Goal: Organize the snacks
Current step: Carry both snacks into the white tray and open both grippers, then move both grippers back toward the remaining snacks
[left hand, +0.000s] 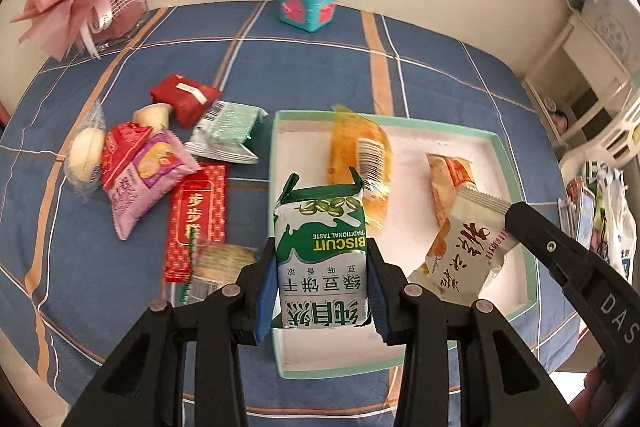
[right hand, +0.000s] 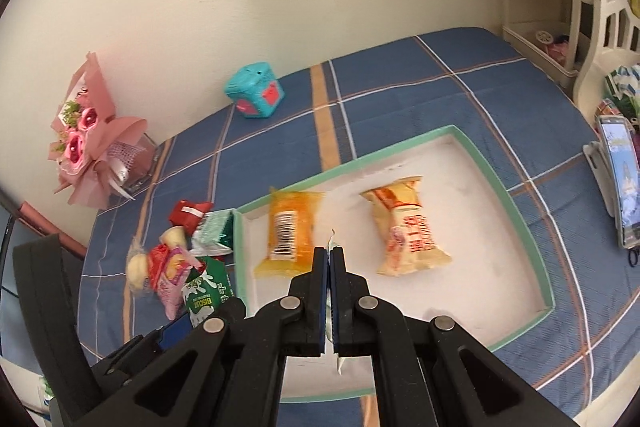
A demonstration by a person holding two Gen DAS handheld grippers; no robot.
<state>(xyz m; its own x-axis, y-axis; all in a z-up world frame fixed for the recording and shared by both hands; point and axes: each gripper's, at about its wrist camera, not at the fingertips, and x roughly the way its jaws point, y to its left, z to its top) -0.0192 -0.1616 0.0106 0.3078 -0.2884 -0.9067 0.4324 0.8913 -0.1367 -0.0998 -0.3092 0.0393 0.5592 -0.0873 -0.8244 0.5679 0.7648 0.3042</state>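
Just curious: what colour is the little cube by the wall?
Teal with pink patches, the cube; clearest in the left wrist view.

The left tongs (left hand: 322, 285) are matte black plastic, two angular arms with triangular cut-outs and round silver rivets at the pivots. Blue pads (left hand: 265, 301) line the inner faces of the fingers. In the left wrist view, at 4 o'clock, the right tongs (left hand: 568, 259) show a small screw and white letters "DAS". The right tongs (right hand: 330, 257) share the black arms, rivets and blue lining.

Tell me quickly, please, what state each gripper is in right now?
Left gripper: shut on the green biscuit packet.
Right gripper: shut on the white snack packet.
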